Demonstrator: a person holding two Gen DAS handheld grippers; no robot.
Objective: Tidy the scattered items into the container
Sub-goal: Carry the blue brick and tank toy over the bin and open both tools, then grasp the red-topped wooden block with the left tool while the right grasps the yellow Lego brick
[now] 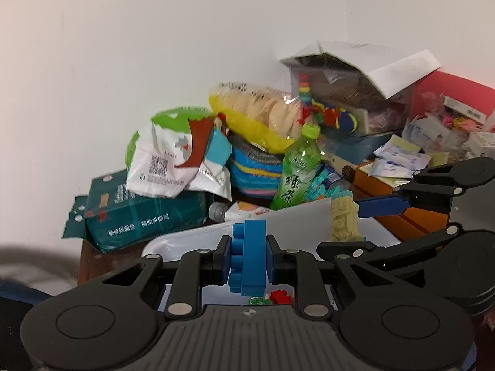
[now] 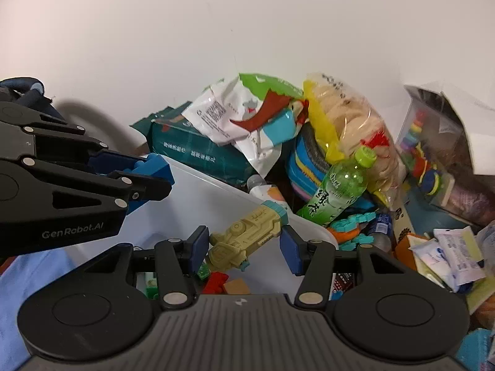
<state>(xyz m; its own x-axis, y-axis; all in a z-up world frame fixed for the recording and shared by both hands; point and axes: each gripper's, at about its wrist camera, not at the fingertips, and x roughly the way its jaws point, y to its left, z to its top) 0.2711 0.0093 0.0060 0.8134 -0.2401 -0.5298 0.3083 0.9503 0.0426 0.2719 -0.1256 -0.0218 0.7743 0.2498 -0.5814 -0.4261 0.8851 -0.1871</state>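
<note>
At lower centre of the left wrist view, the left tongs [image 1: 247, 261] pinch a blue building block [image 1: 249, 259] above the white container [image 1: 191, 238]. In the right wrist view, the right tongs [image 2: 244, 247] stand spread around a beige toy robot [image 2: 244, 241], which lies tilted between the pads [image 2: 290, 249] over the container's rim, touching the left pad. A green tea bottle [image 2: 338, 191] leans just beyond, right of centre.

We note a white wall [image 1: 154, 46] filling the upper frame. Centre-left, a torn white bag [image 1: 173, 160] lies on a dark green tissue pack [image 1: 139, 213]. Centre, a yellow cracker bag [image 1: 256, 114] rests on striped sponges [image 1: 250, 170]; a green tea bottle [image 1: 298, 170] leans just beside them. Upper right, a clear box [image 1: 346, 105] sits under white paper [image 1: 386, 65].
</note>
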